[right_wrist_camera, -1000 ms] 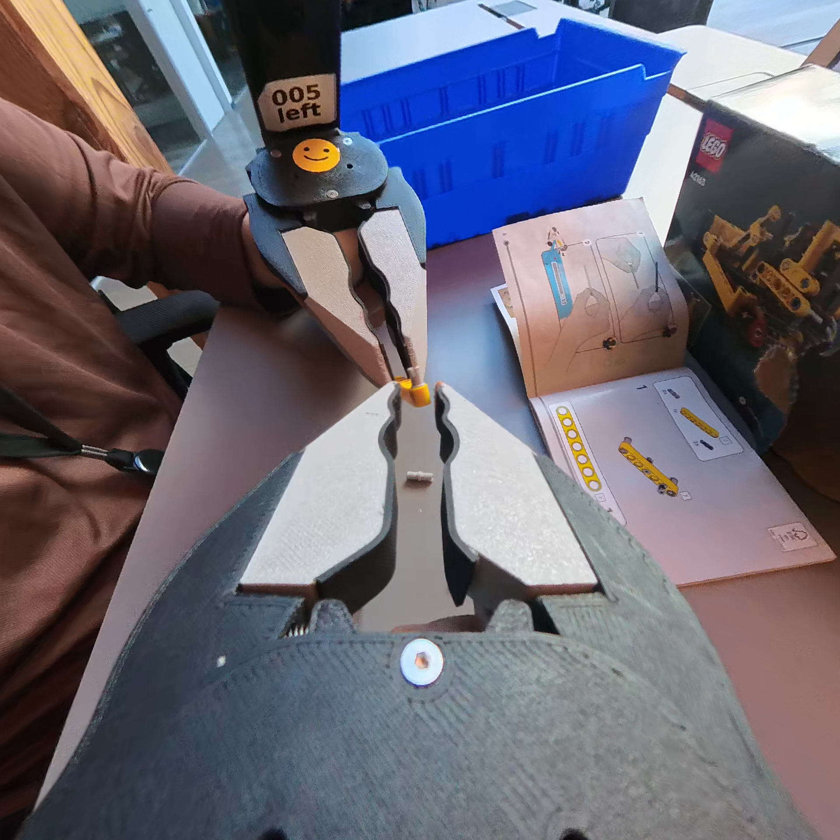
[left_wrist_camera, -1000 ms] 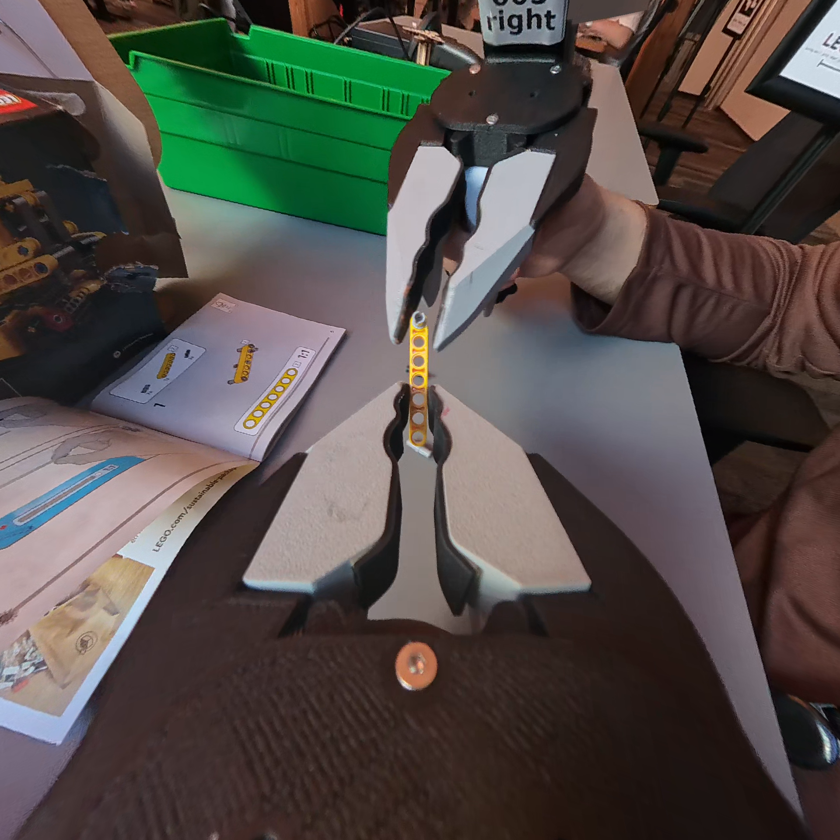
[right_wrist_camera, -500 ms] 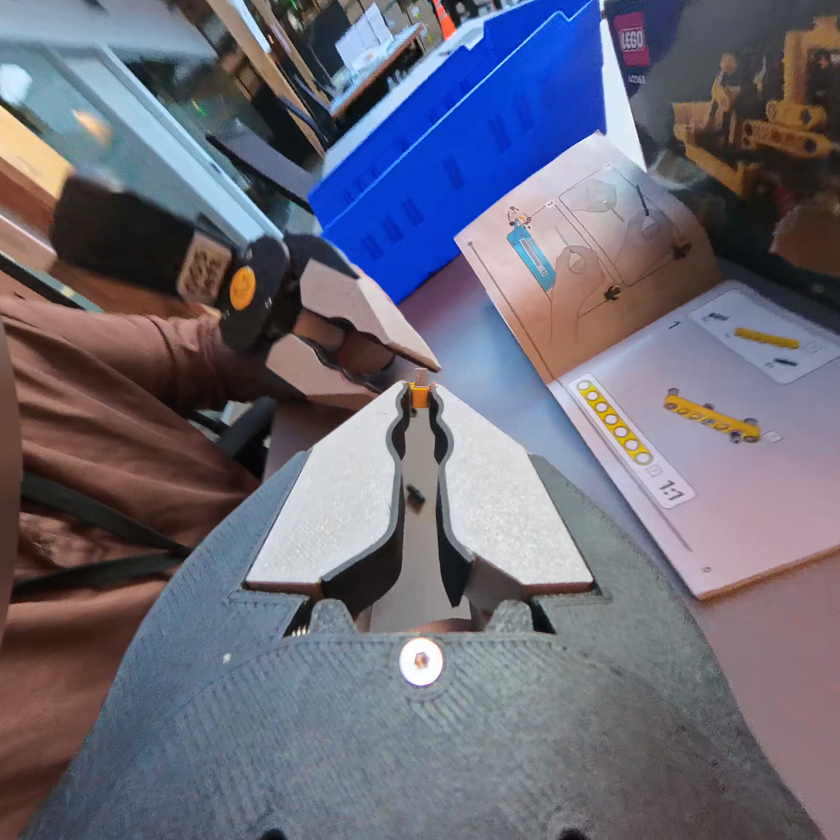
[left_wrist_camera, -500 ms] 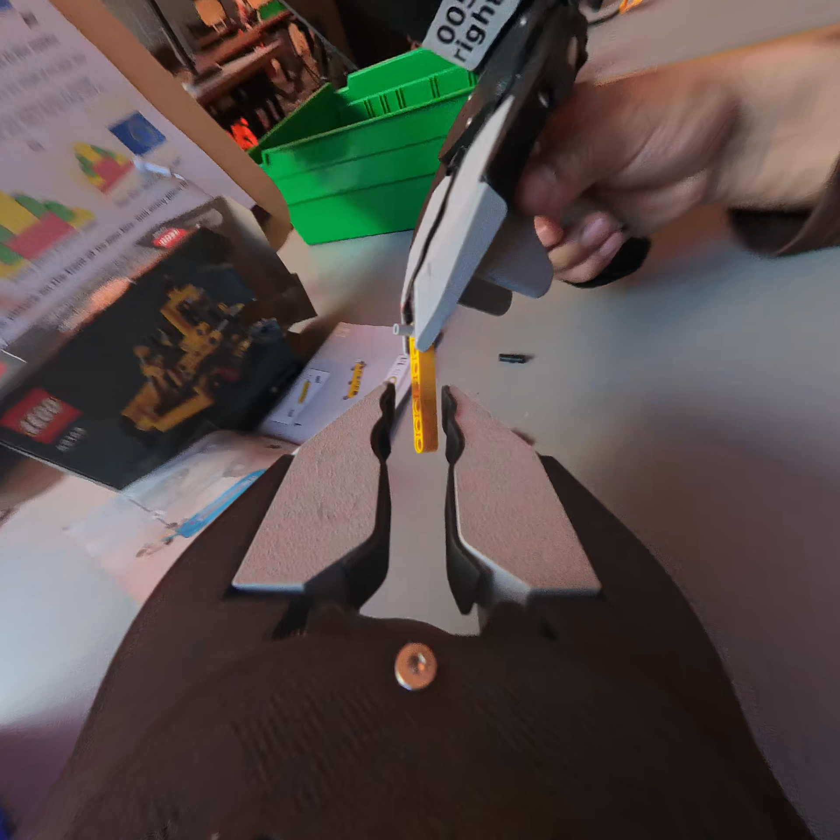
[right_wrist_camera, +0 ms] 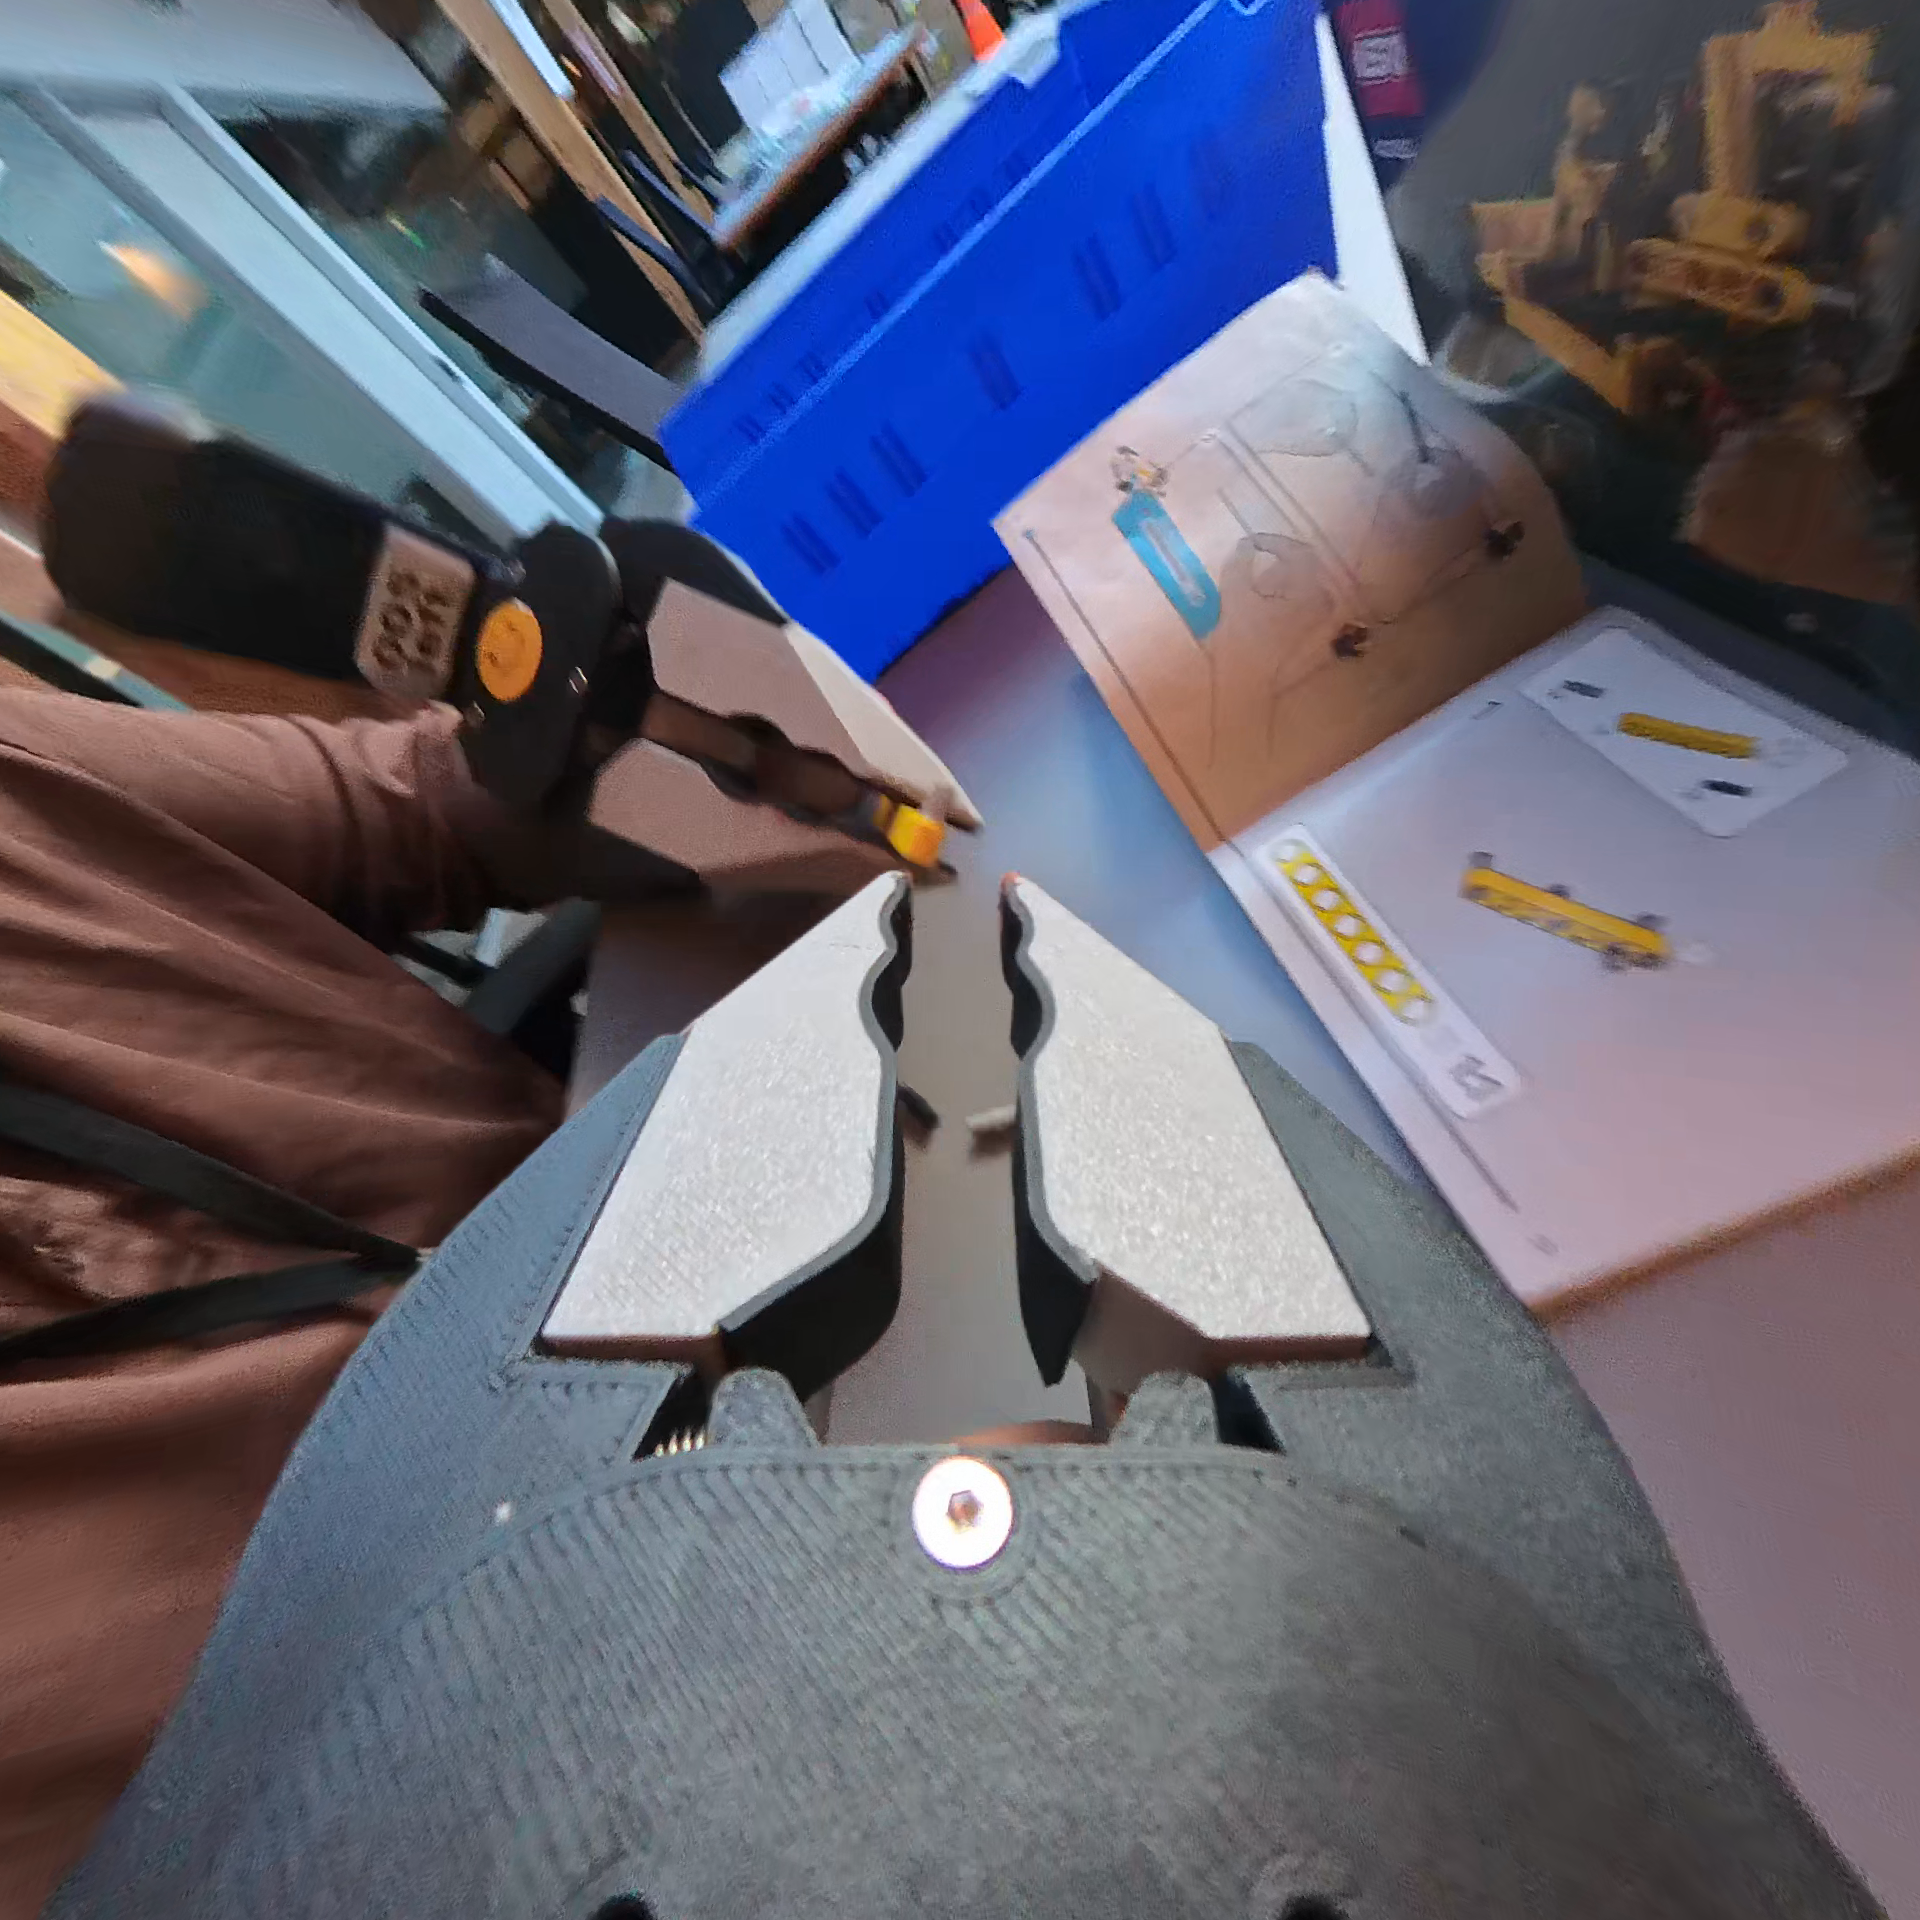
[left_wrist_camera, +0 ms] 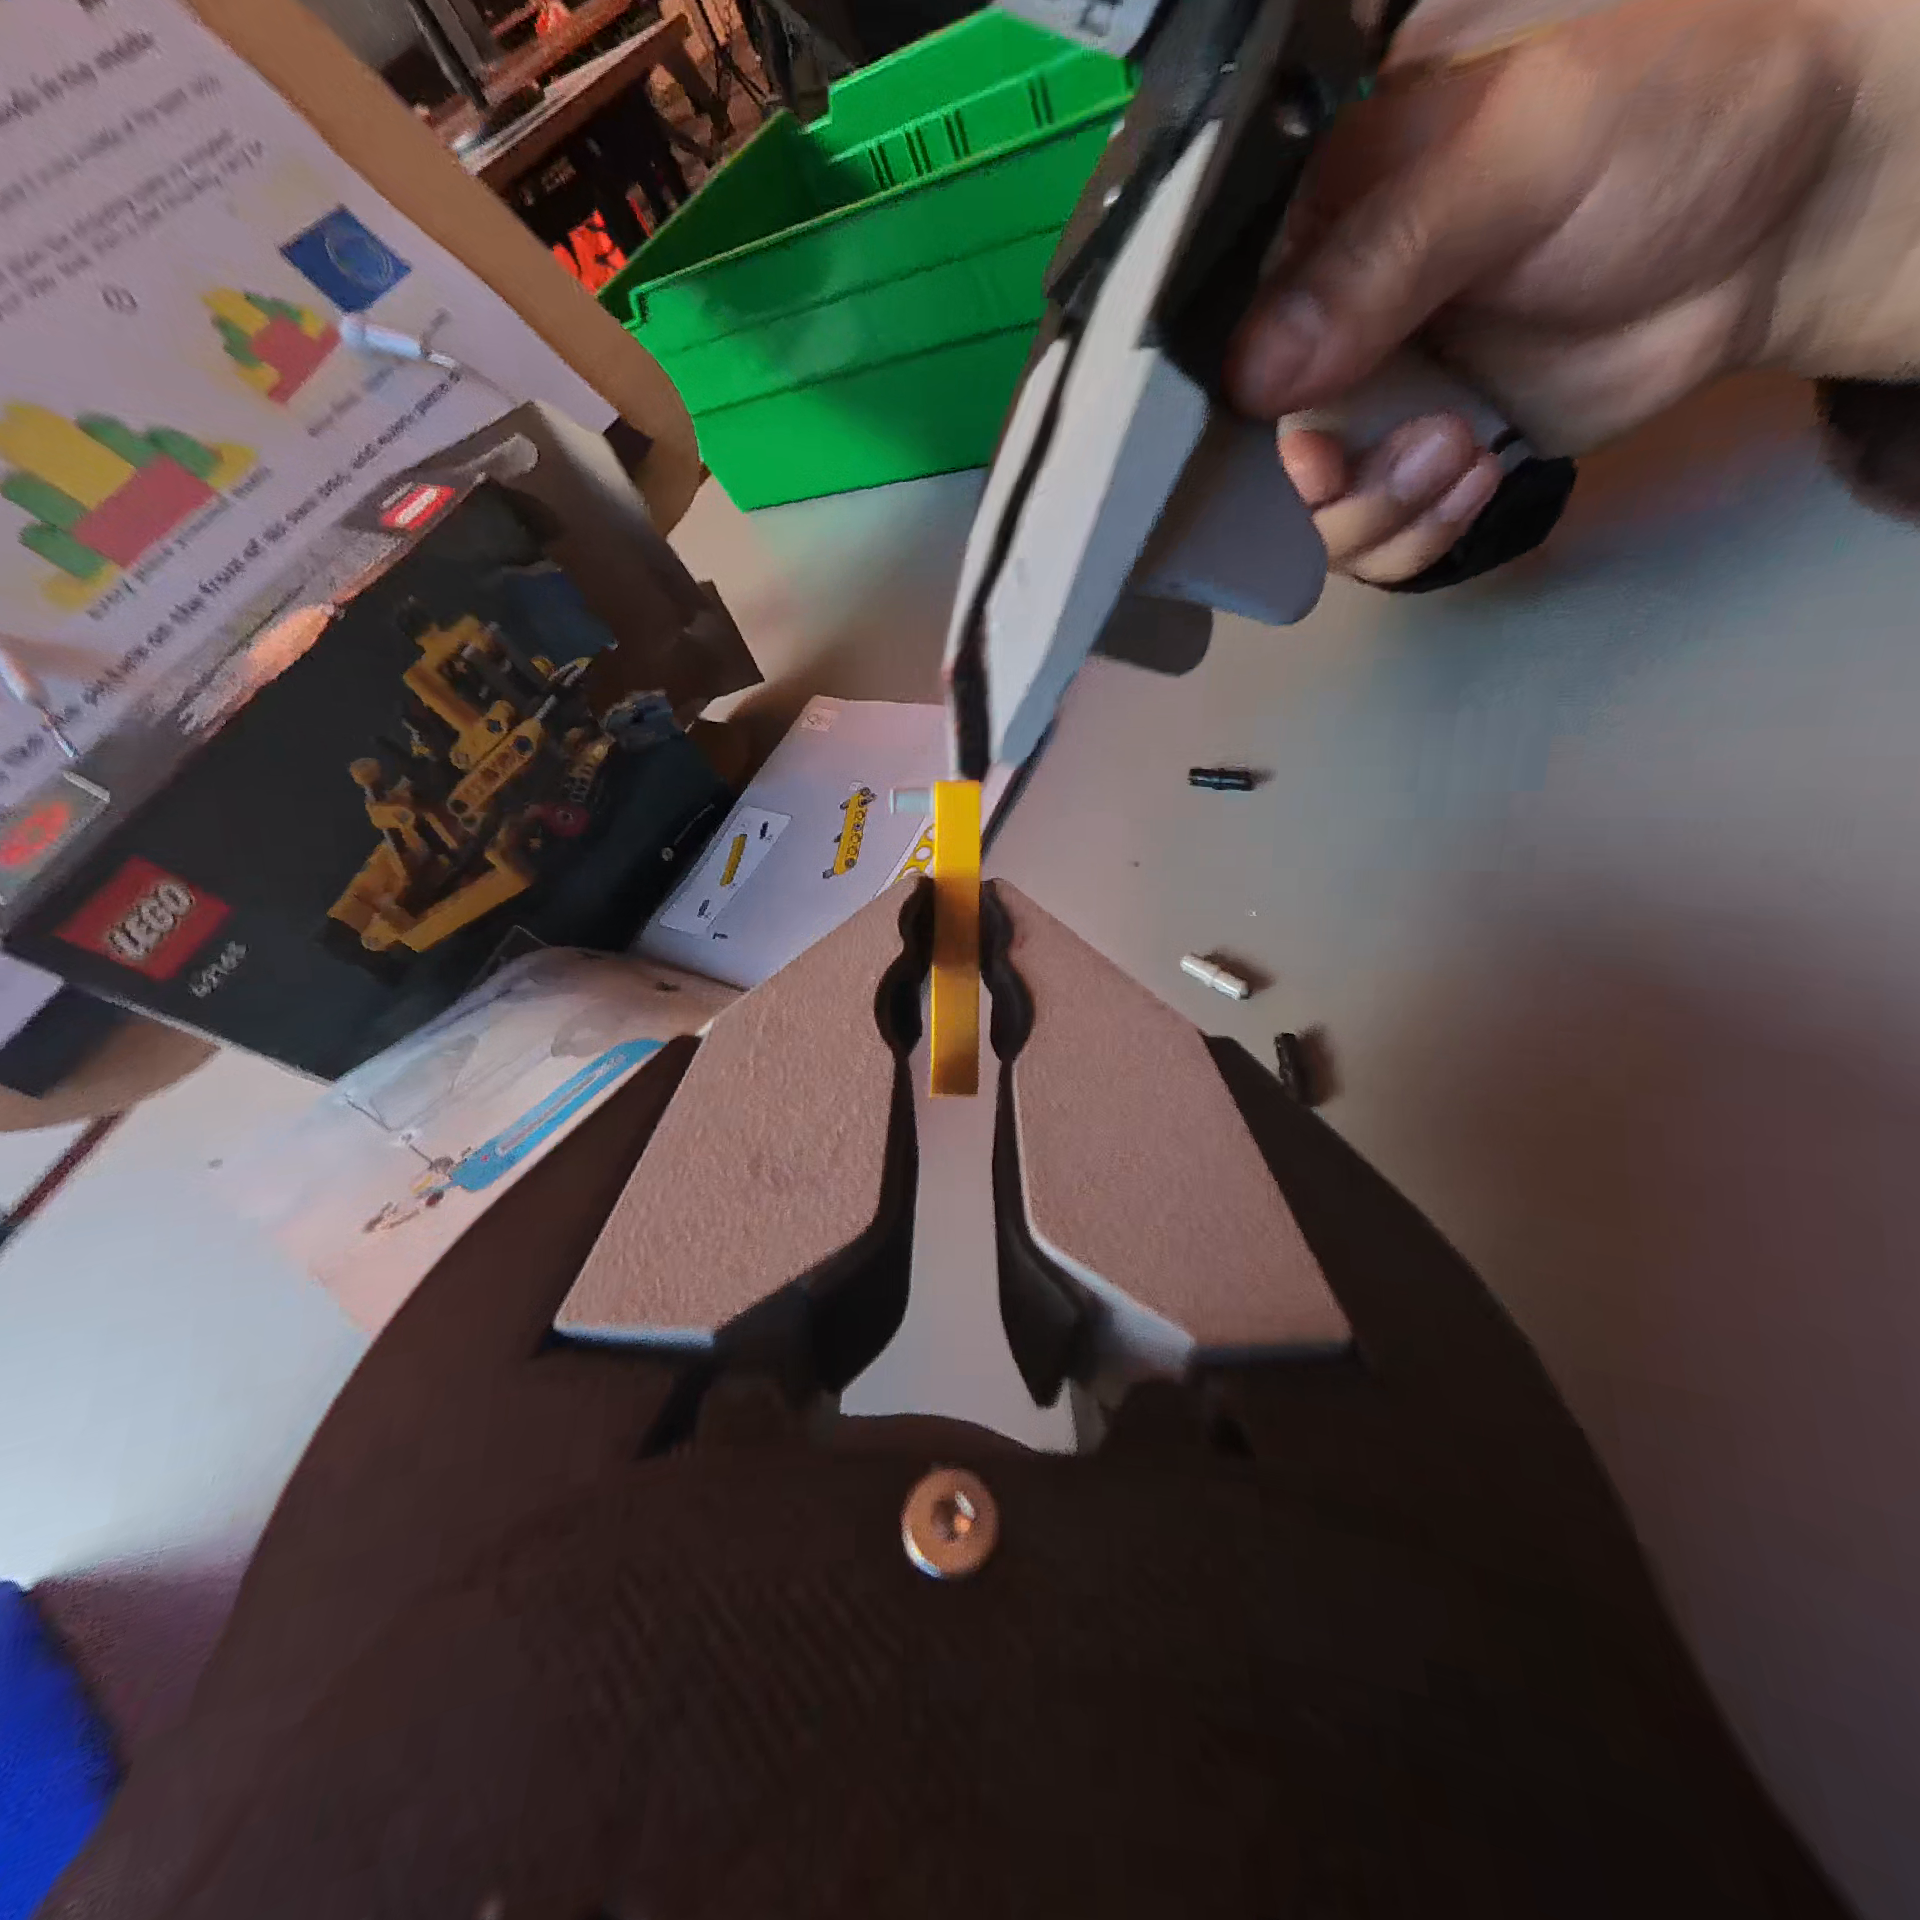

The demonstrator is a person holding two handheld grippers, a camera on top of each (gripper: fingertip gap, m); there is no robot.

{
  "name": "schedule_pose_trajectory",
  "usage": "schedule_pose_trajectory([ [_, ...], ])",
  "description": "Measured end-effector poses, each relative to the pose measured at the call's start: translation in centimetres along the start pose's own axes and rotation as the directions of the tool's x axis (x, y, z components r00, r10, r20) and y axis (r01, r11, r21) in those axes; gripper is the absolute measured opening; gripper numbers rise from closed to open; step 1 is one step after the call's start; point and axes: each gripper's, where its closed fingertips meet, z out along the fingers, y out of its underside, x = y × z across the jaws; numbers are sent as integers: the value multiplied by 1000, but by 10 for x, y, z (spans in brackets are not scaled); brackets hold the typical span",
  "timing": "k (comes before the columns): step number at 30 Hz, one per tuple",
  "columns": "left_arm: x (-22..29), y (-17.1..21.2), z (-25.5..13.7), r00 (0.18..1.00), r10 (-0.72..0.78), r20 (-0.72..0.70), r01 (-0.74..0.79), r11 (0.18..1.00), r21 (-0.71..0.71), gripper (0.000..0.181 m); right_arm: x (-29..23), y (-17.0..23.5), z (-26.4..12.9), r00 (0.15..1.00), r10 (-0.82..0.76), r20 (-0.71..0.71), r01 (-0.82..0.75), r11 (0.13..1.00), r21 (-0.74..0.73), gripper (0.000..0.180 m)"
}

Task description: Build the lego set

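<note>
My left gripper (left_wrist_camera: 954, 894) is shut on a yellow beam (left_wrist_camera: 956, 956), held edge-on above the table. A small grey pin (left_wrist_camera: 910, 800) sticks out sideways near the beam's far end. My right gripper (left_wrist_camera: 982, 743) hangs just above that end, seen from the side. In the right wrist view my right gripper (right_wrist_camera: 954, 883) is open and empty, a short way from the beam's end (right_wrist_camera: 909, 831), which the left gripper (right_wrist_camera: 883, 826) holds. A black pin (left_wrist_camera: 1221, 777), a white pin (left_wrist_camera: 1210, 975) and another black pin (left_wrist_camera: 1291, 1060) lie on the table.
The open instruction booklet (left_wrist_camera: 790, 831) lies left of the beam and shows in the right wrist view (right_wrist_camera: 1558, 987). The set's box (left_wrist_camera: 364, 779) stands behind it. A green bin (left_wrist_camera: 862, 312) and a blue bin (right_wrist_camera: 987, 343) stand at the table's far sides. A person's sleeve (right_wrist_camera: 260, 987) is on the left.
The right gripper's jaws have opened and drawn back from the beam's end, leaving the grey pin in the beam. Both grippers have tilted; the left still holds the beam.
</note>
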Motion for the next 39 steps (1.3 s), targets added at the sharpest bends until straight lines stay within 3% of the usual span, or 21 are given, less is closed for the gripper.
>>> schedule_pose_trajectory([
  [1, -4, 1, -1, 999, -34, -1, 34, 999, 1, 5, 5, 2, -6, 999, -30, -40, 29, 999, -22, 14],
  [7, -19, 10, 0, 982, -190, -5, 190, 982, -5, 5, 31, 30, -37, 943, -186, -276, 110, 957, -268, 12],
  [11, -23, 13, 1, 971, -237, -12, 237, 971, -15, 5, 39, 73, -44, 910, -293, -293, 114, 857, -503, 4],
  [16, -20, 14, 3, 974, -228, -16, 227, 974, -21, 6, 23, 62, -45, 939, -259, -227, 140, 890, -435, 3],
  [22, -13, 15, 5, 975, -216, -42, 215, 976, -32, 5, 29, 86, -45, 935, -267, -235, 101, 833, -544, 6],
  [39, -7, 14, 6, 977, -203, -65, 201, 979, -42, 5, 45, 76, -39, 843, -417, -339, 169, 805, -569, 8],
])
